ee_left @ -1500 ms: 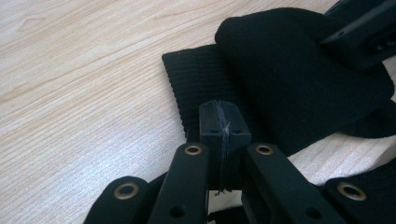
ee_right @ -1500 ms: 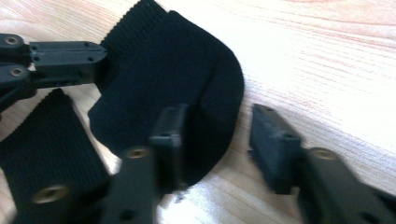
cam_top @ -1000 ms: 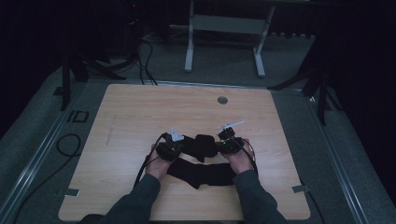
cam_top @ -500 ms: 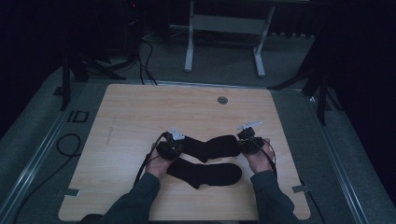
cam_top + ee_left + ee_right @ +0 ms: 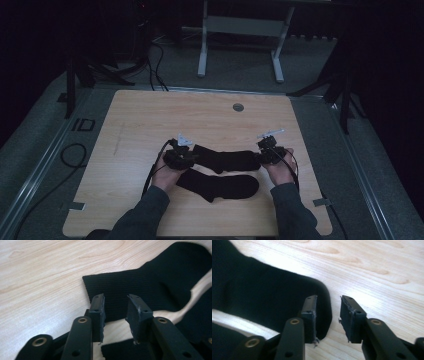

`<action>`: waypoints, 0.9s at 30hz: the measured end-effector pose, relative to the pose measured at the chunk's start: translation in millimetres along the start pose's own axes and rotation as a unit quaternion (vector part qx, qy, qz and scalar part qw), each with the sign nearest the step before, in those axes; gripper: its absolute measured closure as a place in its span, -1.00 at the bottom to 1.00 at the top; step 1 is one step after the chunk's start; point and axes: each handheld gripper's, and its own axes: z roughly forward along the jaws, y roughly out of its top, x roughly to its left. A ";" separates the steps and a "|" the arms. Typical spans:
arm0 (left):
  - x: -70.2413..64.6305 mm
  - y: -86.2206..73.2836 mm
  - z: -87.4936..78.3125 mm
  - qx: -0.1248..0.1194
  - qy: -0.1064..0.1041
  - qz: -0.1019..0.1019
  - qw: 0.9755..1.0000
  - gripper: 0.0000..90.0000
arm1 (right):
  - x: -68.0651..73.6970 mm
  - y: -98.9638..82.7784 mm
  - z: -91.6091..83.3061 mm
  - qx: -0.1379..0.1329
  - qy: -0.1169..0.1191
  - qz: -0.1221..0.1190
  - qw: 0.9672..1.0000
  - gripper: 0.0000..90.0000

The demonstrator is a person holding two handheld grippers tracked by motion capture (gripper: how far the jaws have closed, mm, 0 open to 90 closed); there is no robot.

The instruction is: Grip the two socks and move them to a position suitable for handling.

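Two black socks: far sock (image 5: 225,160) stretched flat, near sock (image 5: 217,185) toward tabletop's near edge. Left gripper (image 5: 187,157) & right gripper (image 5: 265,155) jaws just opened, gripping nothing.

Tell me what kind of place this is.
Probably a lab or studio bay set up for recording, not a home. A bare wooden table stands alone on grey carpet, cables trail across the floor, and a metal stand sits behind in an otherwise dark room.

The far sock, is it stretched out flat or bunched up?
Stretched flat. The far sock lies full length on the table between the left gripper and the right gripper.
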 end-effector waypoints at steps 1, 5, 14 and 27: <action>0.5 -0.5 -1.4 0.002 -0.001 0.000 1.000 0.47 | 0.7 1.0 -0.7 -0.001 0.001 0.000 1.000 0.37; 1.4 -3.8 -8.3 -0.003 0.011 0.005 1.000 0.44 | 6.8 5.1 -1.2 -0.002 0.013 -0.018 1.000 0.26; 7.7 -21.7 -31.7 -0.014 0.026 -0.002 1.000 0.38 | 30.6 18.7 3.9 -0.002 0.052 -0.062 0.997 0.10; 18.2 -44.9 -38.2 -0.003 0.047 0.002 0.999 0.36 | 83.9 47.5 25.0 -0.003 0.131 -0.161 0.978 0.15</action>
